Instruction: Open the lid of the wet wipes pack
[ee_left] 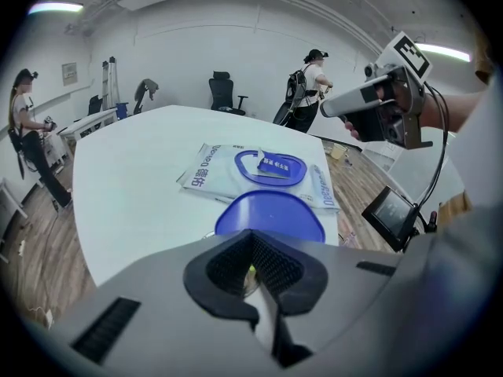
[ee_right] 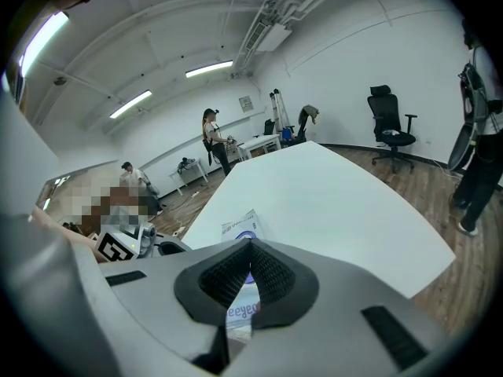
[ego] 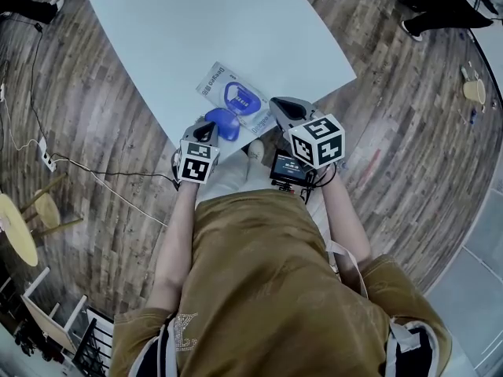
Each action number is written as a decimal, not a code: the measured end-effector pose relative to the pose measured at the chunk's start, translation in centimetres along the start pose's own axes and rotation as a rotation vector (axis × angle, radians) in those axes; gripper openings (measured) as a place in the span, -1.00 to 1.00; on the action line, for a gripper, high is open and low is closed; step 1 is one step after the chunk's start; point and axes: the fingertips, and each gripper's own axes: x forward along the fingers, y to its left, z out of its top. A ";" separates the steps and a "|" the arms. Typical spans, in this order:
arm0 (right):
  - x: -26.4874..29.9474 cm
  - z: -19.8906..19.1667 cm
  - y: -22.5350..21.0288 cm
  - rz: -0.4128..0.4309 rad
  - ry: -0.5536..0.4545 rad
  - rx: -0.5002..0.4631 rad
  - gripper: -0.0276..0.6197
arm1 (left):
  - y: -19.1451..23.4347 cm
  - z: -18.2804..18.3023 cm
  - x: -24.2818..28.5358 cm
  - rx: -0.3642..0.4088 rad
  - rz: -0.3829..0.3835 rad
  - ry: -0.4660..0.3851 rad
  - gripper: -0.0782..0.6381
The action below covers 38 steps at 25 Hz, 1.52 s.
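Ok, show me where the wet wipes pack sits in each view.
Head view: wet wipes pack, just above centre.
Left gripper view: pack at centre, beyond the open blue lid.
Right gripper view: pack at lower centre, peeking over the right claw.
Shared landmark: the white table.

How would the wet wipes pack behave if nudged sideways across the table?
The wet wipes pack lies flat, so it would probably slide, not tip. It looks soft and may buckle. Near the table edge, it could slip off.

left gripper (ee_left: 253, 246): jaws seemingly together, angled down | right gripper (ee_right: 251, 251): jaws together
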 end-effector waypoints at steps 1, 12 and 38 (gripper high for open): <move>0.0 0.0 0.1 0.000 -0.001 0.000 -0.89 | 0.1 0.2 -0.2 0.000 0.006 -0.009 -0.77; -0.2 0.5 0.2 -0.046 -0.031 -0.035 -0.89 | 1.5 3.8 -3.0 -0.049 0.070 -0.167 -0.77; -7.6 9.9 3.4 -0.236 -0.411 -0.292 -0.89 | 1.6 19.3 -19.6 0.090 0.365 -0.820 -0.77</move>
